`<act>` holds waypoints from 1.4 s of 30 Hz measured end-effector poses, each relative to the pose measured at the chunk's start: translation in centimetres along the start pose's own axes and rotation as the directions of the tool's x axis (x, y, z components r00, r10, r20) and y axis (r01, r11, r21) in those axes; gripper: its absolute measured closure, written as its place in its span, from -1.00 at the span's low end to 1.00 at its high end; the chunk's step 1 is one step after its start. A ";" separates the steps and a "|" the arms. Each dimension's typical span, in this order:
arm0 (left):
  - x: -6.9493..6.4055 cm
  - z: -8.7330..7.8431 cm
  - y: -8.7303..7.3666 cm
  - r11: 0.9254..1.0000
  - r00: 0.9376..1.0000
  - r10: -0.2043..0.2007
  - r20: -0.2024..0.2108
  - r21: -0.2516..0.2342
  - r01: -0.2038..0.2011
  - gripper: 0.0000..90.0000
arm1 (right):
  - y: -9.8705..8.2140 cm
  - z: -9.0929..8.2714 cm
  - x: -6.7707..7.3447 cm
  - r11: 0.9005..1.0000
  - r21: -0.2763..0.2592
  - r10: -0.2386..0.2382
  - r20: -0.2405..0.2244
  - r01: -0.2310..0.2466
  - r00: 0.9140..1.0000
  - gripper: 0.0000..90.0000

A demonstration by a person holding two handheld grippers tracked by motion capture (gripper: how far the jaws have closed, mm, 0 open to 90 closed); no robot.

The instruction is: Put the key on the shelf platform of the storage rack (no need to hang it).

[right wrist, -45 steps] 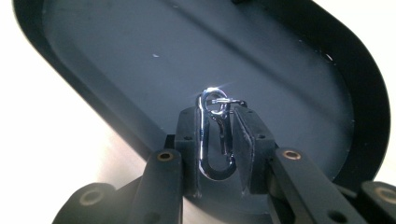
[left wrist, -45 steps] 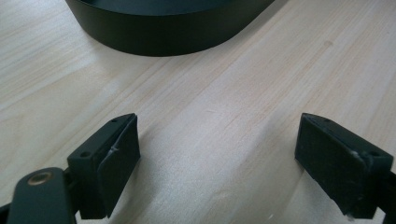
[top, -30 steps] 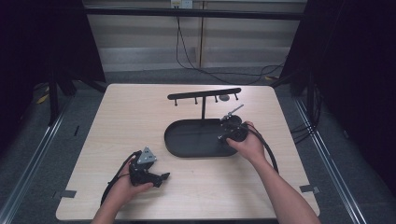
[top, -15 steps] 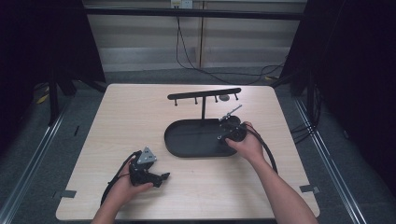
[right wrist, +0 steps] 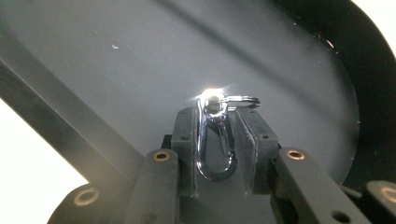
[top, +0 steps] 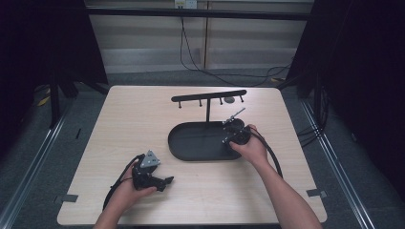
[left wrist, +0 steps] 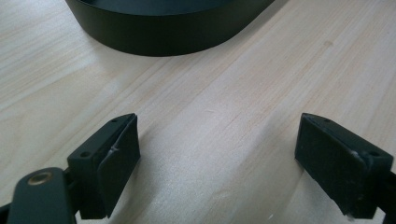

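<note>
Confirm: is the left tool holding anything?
No: the left tool has its jaws wide apart with only bare table between them.

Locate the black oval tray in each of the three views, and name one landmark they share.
High view: the black oval tray lies at the table's centre, right of middle, under the T-shaped hook stand.
Left gripper view: its curved outer wall runs along the top edge, beyond the open jaws.
Right gripper view: its dark floor spreads behind the shiny metal clip.
Shared landmark: the tray's raised rim against the pale wooden table.
</note>
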State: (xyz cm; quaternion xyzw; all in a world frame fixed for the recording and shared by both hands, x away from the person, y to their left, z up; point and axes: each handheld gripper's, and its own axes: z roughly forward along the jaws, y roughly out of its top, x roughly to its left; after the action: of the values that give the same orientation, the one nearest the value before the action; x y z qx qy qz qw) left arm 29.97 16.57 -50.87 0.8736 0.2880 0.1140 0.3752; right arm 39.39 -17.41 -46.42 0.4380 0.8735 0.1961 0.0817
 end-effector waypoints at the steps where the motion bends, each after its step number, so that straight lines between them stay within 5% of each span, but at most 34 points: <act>1: 0.0 0.0 0.0 1.000 1.000 0.001 -0.001 -0.001 -0.001 -0.70 | 0.1 0.2 -0.1 1.000 0.005 -0.009 0.006 0.009 1.000 0.57; 25: 0.0 0.0 0.0 1.000 1.000 0.000 0.000 0.000 0.000 -0.70 | 0.7 1.0 0.1 0.998 0.070 0.003 0.000 -0.003 1.000 0.55; 42: 0.0 0.0 0.0 1.000 1.000 0.000 -0.002 0.000 0.000 -0.70 | 1.0 1.1 0.1 0.998 0.056 -0.004 0.015 0.003 1.000 0.49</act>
State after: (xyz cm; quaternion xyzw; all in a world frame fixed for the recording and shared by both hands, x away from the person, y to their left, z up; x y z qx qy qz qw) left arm 29.96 16.57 -50.87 0.8736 0.2883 0.1147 0.3749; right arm 40.39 -16.50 -47.03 0.4402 0.8787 0.1681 0.0765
